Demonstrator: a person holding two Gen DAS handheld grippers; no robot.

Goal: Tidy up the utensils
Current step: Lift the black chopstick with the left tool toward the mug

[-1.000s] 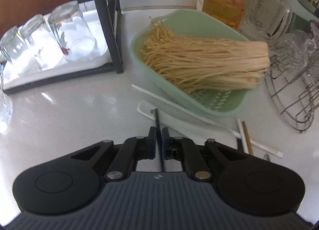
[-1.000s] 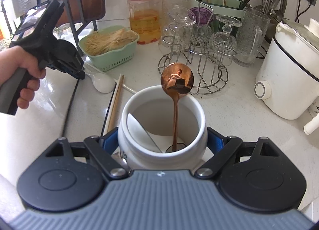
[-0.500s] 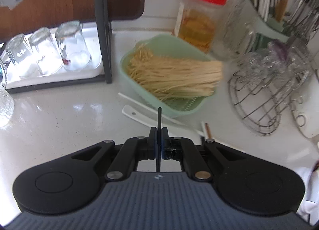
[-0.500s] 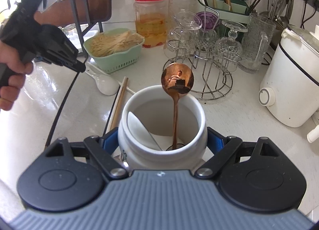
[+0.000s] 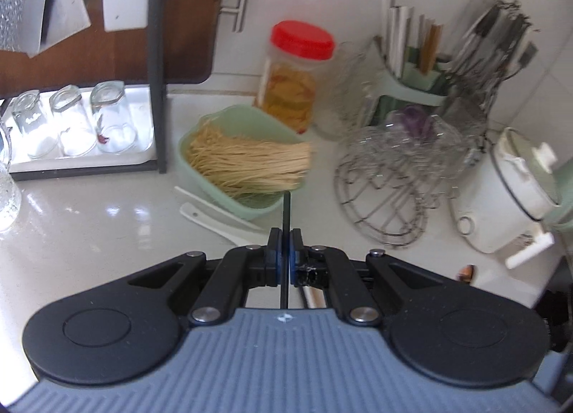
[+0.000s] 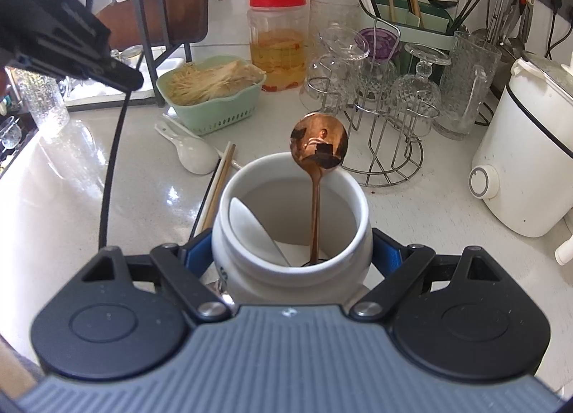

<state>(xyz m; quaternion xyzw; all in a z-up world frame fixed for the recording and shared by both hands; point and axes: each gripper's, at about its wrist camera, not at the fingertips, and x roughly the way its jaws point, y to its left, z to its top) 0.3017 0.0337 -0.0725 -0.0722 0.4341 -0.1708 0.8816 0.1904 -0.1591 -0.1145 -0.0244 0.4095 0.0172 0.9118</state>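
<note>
A black chopstick is held pinched in the left gripper clear of the counter, while the white ceramic utensil jar is clamped by the right gripper; tip-first insertion beside the copper spoon is judged next.

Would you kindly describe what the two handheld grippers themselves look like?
Both the left gripper and the right gripper share one design: a ribbed grey-blue body, black linkage arms with silver pivot screws, round black side discs, and blue pads on the fingers.
</note>
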